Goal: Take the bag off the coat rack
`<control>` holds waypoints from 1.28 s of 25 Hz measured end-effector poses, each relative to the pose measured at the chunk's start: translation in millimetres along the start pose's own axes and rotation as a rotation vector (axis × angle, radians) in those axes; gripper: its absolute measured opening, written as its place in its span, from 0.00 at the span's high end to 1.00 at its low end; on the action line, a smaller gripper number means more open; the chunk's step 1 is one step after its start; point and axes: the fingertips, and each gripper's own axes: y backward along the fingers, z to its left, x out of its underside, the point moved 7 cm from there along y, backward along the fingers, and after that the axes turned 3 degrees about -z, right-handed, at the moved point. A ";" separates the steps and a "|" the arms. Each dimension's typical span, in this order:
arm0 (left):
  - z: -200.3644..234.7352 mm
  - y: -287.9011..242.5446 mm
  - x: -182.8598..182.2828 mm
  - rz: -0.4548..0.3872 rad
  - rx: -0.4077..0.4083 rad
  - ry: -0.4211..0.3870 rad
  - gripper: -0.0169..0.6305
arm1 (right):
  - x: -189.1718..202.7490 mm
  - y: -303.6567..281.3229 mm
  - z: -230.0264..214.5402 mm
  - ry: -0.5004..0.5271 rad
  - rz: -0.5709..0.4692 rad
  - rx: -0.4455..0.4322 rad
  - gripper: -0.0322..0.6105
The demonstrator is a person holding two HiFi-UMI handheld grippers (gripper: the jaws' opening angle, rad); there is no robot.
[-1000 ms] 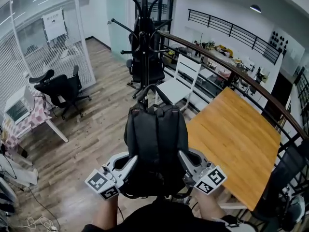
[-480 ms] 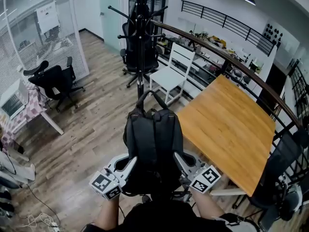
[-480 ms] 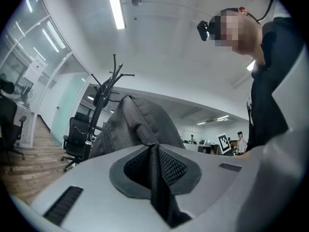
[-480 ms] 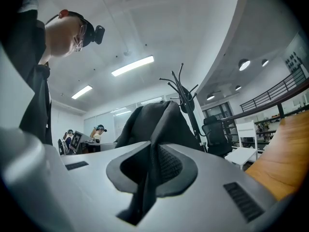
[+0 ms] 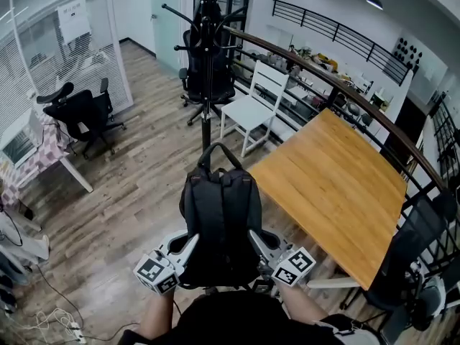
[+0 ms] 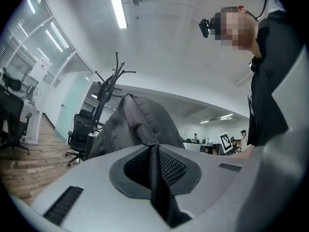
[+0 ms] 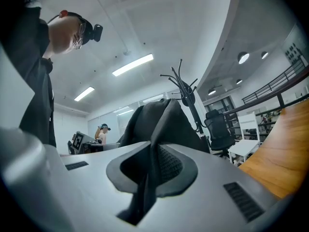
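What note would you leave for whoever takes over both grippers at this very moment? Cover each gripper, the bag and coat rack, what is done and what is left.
The left gripper is shut on a fold of fabric at the left side of the bag.
The right gripper is shut on fabric at its right side.
The bag hangs upright in the air between them, its top loop free.
The coat rack stands farther off, apart from the bag.
Done: the bag is off the rack.
Left: probably only setting it down; the wooden table at the right looks like one possible spot.
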 end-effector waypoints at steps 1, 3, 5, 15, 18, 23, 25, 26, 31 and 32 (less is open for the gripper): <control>-2.7 2.1 4.7 0.006 -0.012 -0.005 0.91 | 4.5 2.0 1.1 -0.001 0.003 -0.003 0.88; -10.4 4.1 13.2 0.018 -0.034 -0.009 0.91 | 11.5 8.5 1.1 -0.002 0.010 0.000 0.88; -20.8 4.2 19.3 0.024 -0.060 -0.017 0.91 | 14.9 15.7 -0.6 0.000 0.020 0.010 0.88; -65.9 30.9 33.5 0.023 -0.196 -0.006 0.91 | 20.1 39.4 16.0 -0.015 0.068 -0.003 0.88; -82.0 40.6 36.2 0.037 -0.206 -0.013 0.91 | 24.5 53.2 23.1 -0.032 0.067 -0.015 0.88; -109.5 57.5 34.8 0.028 -0.226 -0.005 0.91 | 25.2 71.1 38.6 -0.034 0.067 -0.025 0.88; -120.4 63.6 38.0 0.039 -0.247 -0.010 0.91 | 27.1 79.7 42.9 -0.036 0.069 -0.031 0.88; -126.0 66.3 39.3 0.046 -0.257 -0.015 0.91 | 26.9 84.1 45.3 -0.034 0.071 -0.035 0.88; -152.2 82.9 41.9 0.049 -0.297 -0.030 0.91 | 27.7 102.8 62.2 -0.034 0.080 -0.050 0.88; -156.4 86.9 43.3 0.048 -0.302 -0.028 0.91 | 28.7 105.8 66.2 -0.033 0.080 -0.051 0.88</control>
